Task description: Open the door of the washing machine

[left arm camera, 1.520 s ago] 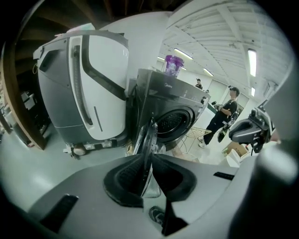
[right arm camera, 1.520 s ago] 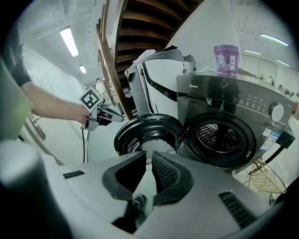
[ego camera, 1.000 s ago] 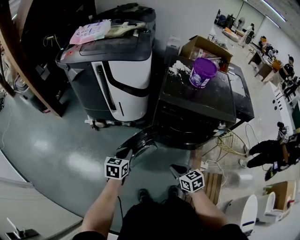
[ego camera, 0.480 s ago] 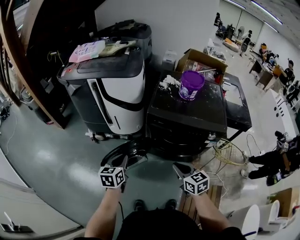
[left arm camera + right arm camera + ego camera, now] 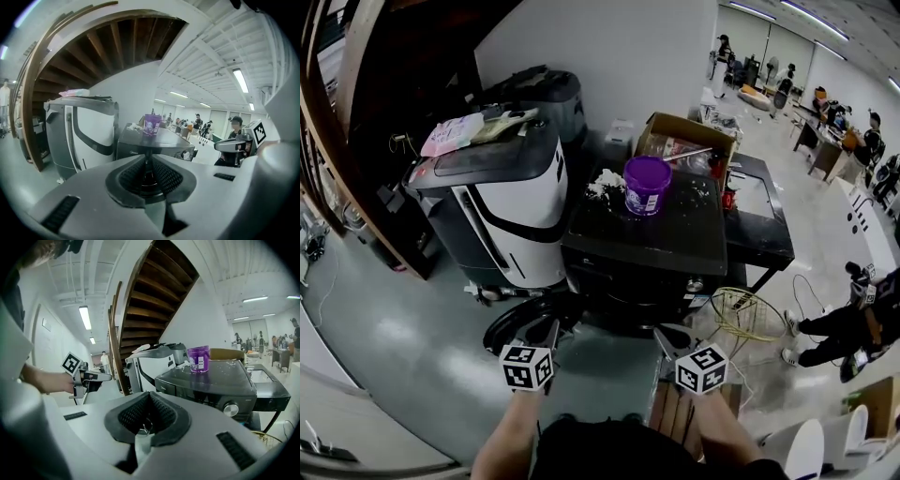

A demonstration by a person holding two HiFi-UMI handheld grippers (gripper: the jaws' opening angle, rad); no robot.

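Centrally, the black washing machine (image 5: 666,234) stands on the grey floor (image 5: 403,309) with a purple bucket (image 5: 647,184) on its lid; a white-and-grey machine (image 5: 502,202) stands just to its left and a cardboard box (image 5: 684,136) lies beyond it on the far side. Its round door (image 5: 508,323) is already swung open, low at the near left of the front panel. The left gripper (image 5: 551,328) points at the right rim of that door; whether it touches the rim cannot be told. In the left gripper view the left gripper's (image 5: 147,159) jaws are pressed together at their tips, with only a dark gloss in the hollow behind them, and the washing machine (image 5: 154,143) and bucket (image 5: 152,124) lie straight ahead. The right gripper (image 5: 664,333) is held near the machine's front, to the right of the door; its own view shows the right gripper (image 5: 149,397) likewise clenched on nothing, facing the control knob (image 5: 229,409) and bucket (image 5: 199,358).
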